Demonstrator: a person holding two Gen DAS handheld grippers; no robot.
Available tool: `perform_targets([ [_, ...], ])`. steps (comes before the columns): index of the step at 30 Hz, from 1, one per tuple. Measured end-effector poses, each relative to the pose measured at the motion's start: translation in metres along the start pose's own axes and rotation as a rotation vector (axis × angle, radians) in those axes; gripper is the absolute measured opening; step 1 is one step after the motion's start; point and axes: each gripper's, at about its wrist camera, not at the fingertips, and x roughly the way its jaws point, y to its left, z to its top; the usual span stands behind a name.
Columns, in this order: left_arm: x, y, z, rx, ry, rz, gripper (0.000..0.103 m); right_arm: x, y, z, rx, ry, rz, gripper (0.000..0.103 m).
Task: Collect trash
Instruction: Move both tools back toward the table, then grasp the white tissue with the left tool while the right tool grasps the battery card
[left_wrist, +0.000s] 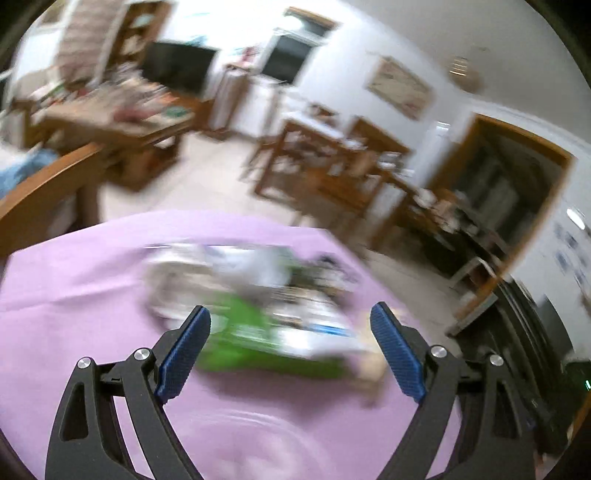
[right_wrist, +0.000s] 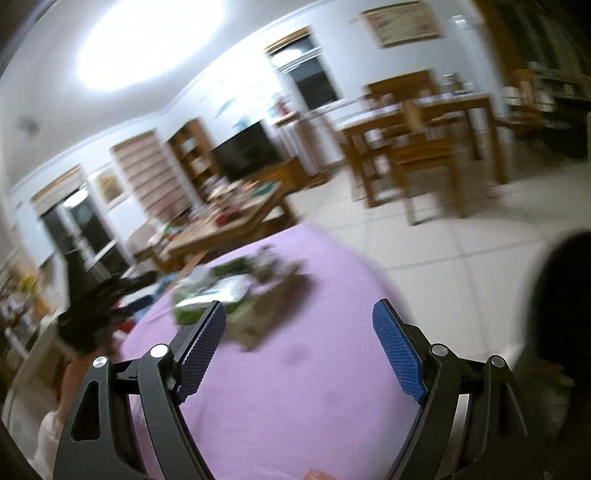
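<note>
A blurred pile of trash (left_wrist: 258, 295), with green and white wrappers and packets, lies on a table under a purple cloth (left_wrist: 74, 314). My left gripper (left_wrist: 291, 317) is open and empty, its blue pads just short of the pile. In the right wrist view the same pile (right_wrist: 236, 291) lies further off on the purple cloth (right_wrist: 314, 387). My right gripper (right_wrist: 299, 317) is open and empty above the cloth, apart from the pile. Both views are smeared by motion.
A wooden chair back (left_wrist: 48, 184) stands at the table's left edge. The other gripper shows as a dark blur (right_wrist: 99, 310) at the left. A cluttered coffee table (right_wrist: 229, 221), a dining table with chairs (right_wrist: 417, 129) and tiled floor (right_wrist: 443, 229) lie beyond. A dark shape (right_wrist: 565, 295) is at the right.
</note>
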Motion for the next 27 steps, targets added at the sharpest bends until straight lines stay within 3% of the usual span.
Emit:
perform_targets([
  [6,0.042,0.061,0.028,-0.126,0.101,0.062,0.087,0.095,0.093,0.03,-0.113,0.113,0.132,0.081],
  [10,0.063,0.067,0.03,-0.14,0.134,0.032,0.086,0.155,0.126,0.037,-0.149,0.189,0.102,0.081],
  [16,0.068,0.062,0.024,-0.03,0.138,0.076,0.082,0.229,0.136,0.036,-0.199,0.311,0.029,0.08],
  [21,0.071,0.056,0.018,0.026,0.147,0.106,0.043,0.263,0.155,0.02,-0.313,0.367,-0.022,0.059],
  [25,0.072,0.06,0.016,0.033,0.154,0.101,0.031,0.265,0.162,0.016,-0.341,0.33,-0.007,0.032],
  [27,0.069,0.062,0.016,0.032,0.15,0.101,0.027,0.26,0.164,0.014,-0.332,0.315,0.007,0.024],
])
